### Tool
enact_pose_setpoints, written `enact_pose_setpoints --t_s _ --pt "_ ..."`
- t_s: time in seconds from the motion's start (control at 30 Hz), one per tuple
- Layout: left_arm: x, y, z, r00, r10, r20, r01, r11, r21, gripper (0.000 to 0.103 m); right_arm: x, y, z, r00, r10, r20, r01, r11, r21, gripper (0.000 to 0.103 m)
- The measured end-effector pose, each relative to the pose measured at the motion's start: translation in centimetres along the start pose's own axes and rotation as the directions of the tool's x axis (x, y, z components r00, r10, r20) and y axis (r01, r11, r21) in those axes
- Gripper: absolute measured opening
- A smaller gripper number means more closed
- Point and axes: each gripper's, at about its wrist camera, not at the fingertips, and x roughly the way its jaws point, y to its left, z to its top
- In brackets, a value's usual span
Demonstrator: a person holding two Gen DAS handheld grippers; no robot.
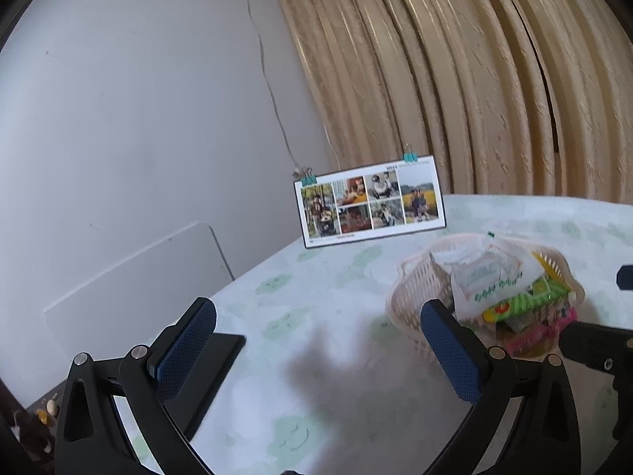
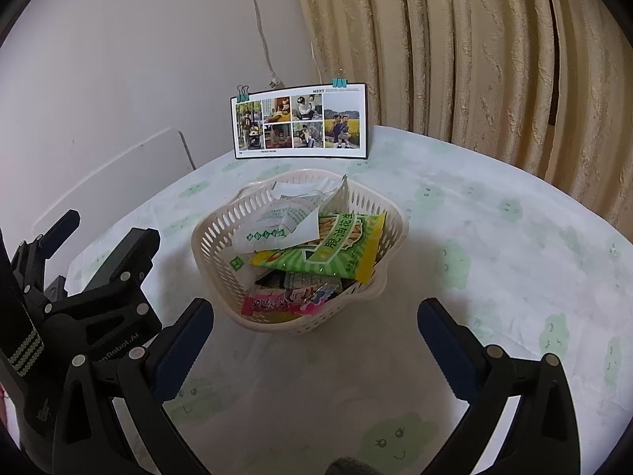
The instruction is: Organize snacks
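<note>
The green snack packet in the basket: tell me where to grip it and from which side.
Grip the green snack packet by its yellow right-hand end, which overhangs the basket rim. Bring the open right tool in from the near right, since the white packet overlaps its left end.

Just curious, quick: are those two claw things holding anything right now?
Left gripper: open, holding nothing.
Right gripper: open, holding nothing; the basket sits ahead.

The white packet (image 2: 285, 217) and green snack bag (image 2: 332, 247) cover the lower packets in the basket (image 2: 215, 233), whose print is too small to read.
</note>
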Motion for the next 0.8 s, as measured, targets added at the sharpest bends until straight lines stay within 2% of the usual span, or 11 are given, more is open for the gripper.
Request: enact_pose_setpoints --t_s 0.8 --pt "0.62 0.01 -0.86 0.999 -0.012 -0.037 0.013 0.999 0.033 0.103 0.91 0.94 -0.55 0.999 -0.003 -0.035 0.002 1.0 -0.023 0.103"
